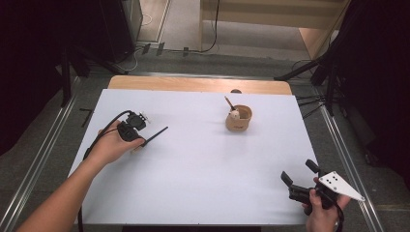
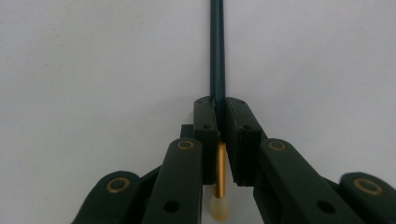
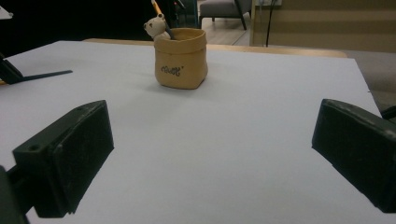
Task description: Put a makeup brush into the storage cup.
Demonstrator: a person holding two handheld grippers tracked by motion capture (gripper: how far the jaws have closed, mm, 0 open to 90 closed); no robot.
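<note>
Dark-blue handle of the brush (image 2: 217, 51) sticks out past my left gripper (image 2: 220, 116), whose jaws are clamped tight on it; gold ferrule and pale bristle tip sit behind the pads, nearer the cam. From the high view that gripper (image 1: 140, 140) is at the white sheet's (image 1: 203, 174) left side, brush (image 1: 155, 135) pointing toward the tan pot (image 1: 239, 119), well apart from it. Right gripper (image 1: 300, 178) hangs at the near right corner, jaws wide, nothing btwn them. Pot (image 3: 180, 57) has a small bear figure (image 3: 154, 26) at its rim.
</note>
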